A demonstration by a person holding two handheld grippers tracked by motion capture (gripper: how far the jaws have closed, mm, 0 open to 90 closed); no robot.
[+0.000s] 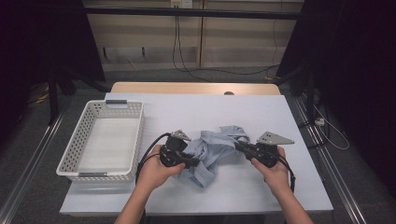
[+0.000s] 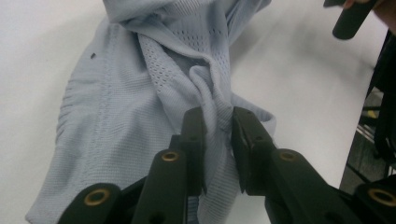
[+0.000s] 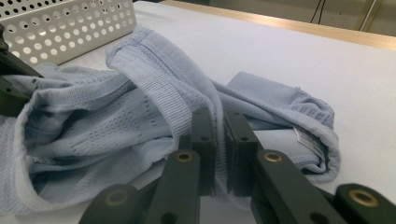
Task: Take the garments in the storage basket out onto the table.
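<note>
The pale blue garment lies crumpled at the middle of the white surface, with the white basket at its 9 o'clock. The left gripper pinches a bunched fold at the garment's 8 o'clock; the right gripper is pressed onto thin fabric at its 3 o'clock. Both holds look shallow, so pulling apart could slip the knit free or drag the tangled heap rather than spreading it.
</note>
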